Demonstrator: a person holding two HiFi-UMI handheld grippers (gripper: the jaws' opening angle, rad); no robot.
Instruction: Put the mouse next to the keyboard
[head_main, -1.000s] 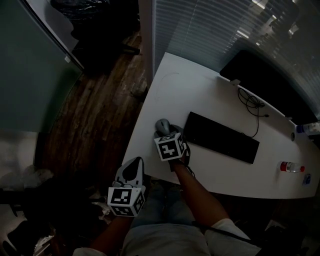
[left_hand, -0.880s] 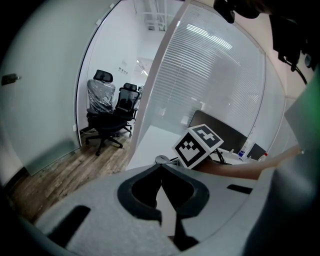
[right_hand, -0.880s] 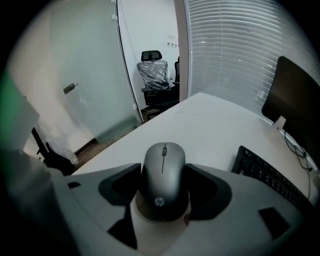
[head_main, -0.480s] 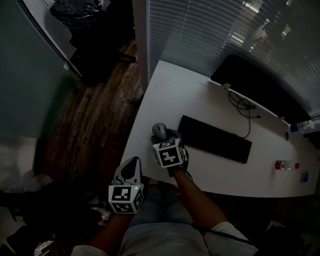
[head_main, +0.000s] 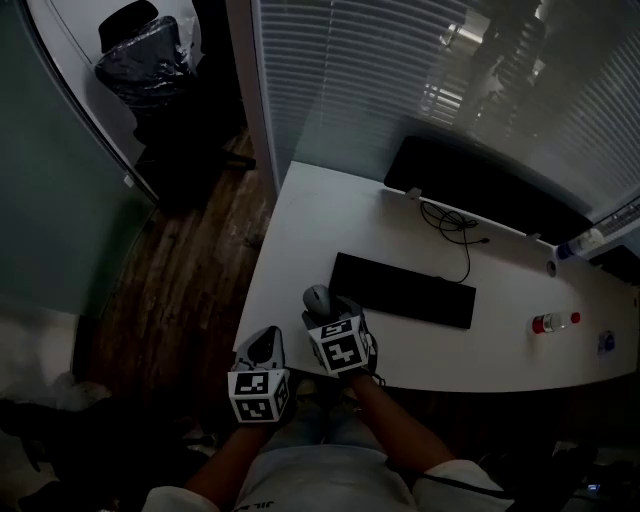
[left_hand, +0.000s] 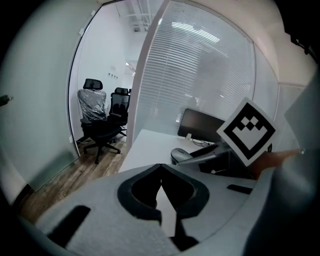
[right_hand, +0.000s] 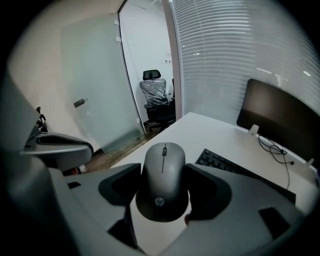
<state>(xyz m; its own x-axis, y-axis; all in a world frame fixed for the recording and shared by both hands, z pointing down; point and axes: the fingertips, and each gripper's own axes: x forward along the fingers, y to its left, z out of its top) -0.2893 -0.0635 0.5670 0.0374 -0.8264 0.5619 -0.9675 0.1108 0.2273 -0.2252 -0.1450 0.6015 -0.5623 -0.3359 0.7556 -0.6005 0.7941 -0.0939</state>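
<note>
A grey mouse (right_hand: 164, 170) sits between the jaws of my right gripper (right_hand: 163, 186), gripped at both sides and held above the white table (head_main: 320, 220). From the head view the mouse (head_main: 316, 297) and right gripper (head_main: 330, 312) hang over the table's near left corner. They are just left of the black keyboard (head_main: 402, 290), whose left end also shows past the mouse (right_hand: 240, 172). My left gripper (head_main: 266, 338) hovers off the table's front edge, left of the right one. Its jaws (left_hand: 161, 167) meet at the tips with nothing between them.
A dark monitor (head_main: 480, 185) stands at the table's back with a black cable (head_main: 450, 225) coiled before it. A small bottle (head_main: 550, 322) lies at the right. Left of the table are a wooden floor, a glass wall and office chairs (head_main: 145, 65).
My right gripper has risen off the table with the mouse still between its jaws. The left gripper has come up slightly. The head view now takes in more of the room.
</note>
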